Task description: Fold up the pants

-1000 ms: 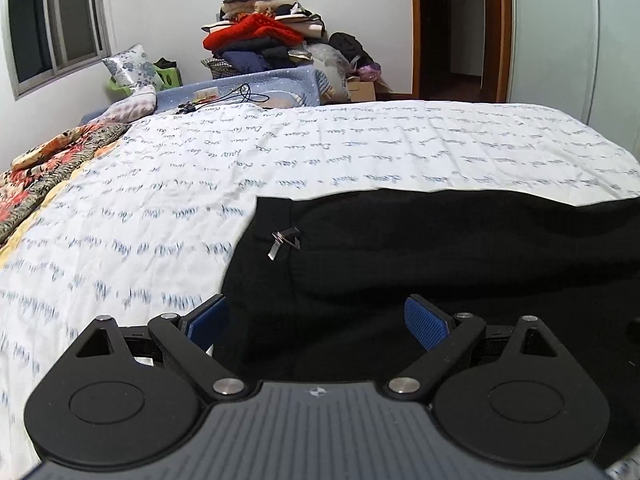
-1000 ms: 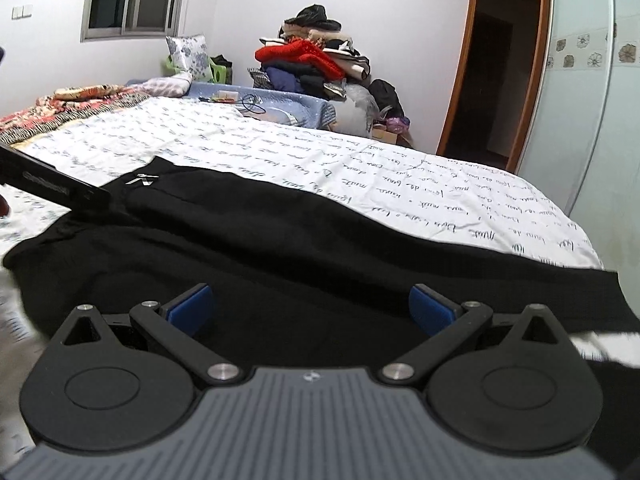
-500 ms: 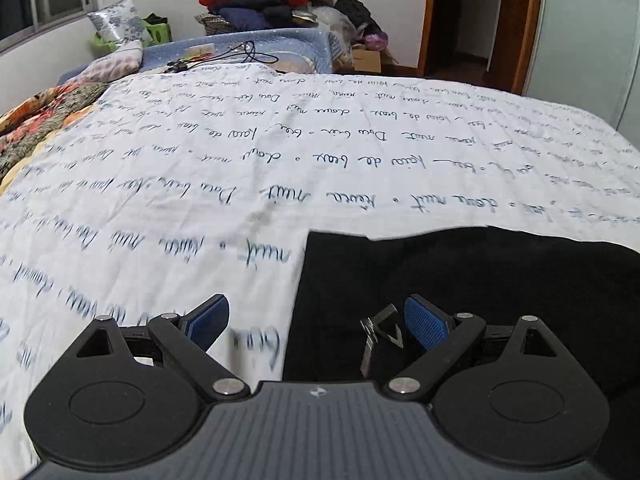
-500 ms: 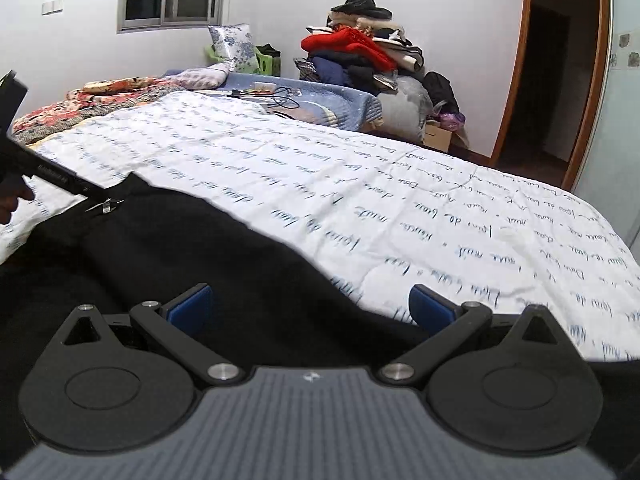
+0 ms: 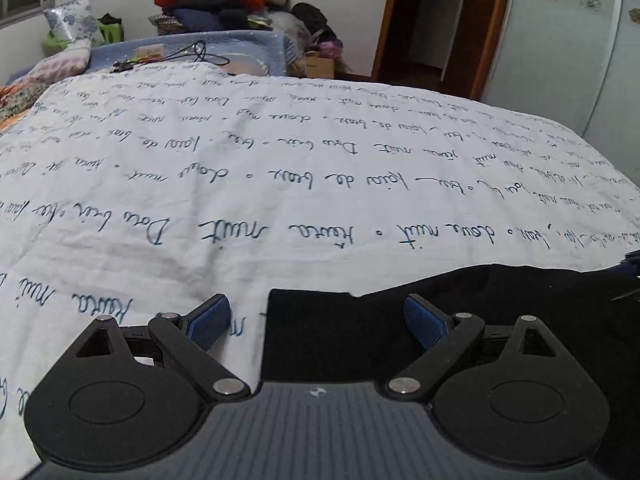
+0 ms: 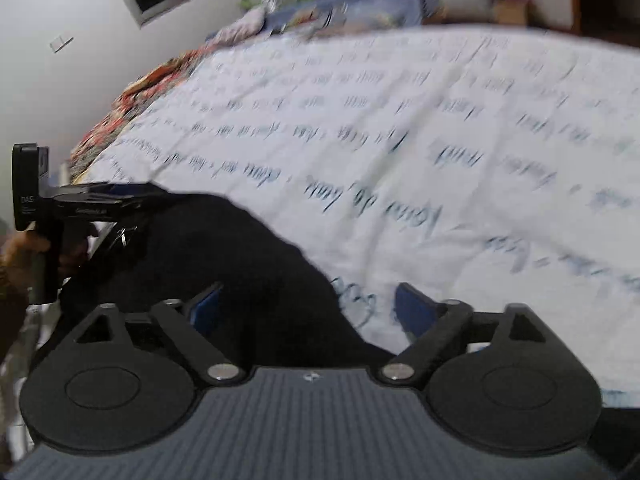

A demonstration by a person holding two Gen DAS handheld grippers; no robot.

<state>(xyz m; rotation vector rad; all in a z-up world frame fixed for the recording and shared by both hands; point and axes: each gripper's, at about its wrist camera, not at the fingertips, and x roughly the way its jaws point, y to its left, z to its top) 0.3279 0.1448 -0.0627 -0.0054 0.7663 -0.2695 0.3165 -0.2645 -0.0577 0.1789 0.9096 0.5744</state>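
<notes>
Pants (image 5: 460, 344), black and soft, lying flat on the bed (image 5: 320, 200), a corner sitting between the parted fingers of the left gripper (image 5: 316, 318), closing slightly but not yet pinching. Right gripper (image 6: 304, 306) closing too over the cloth's edge, nothing clamped. Likely handling light, limp, best pinched at corners.
</notes>
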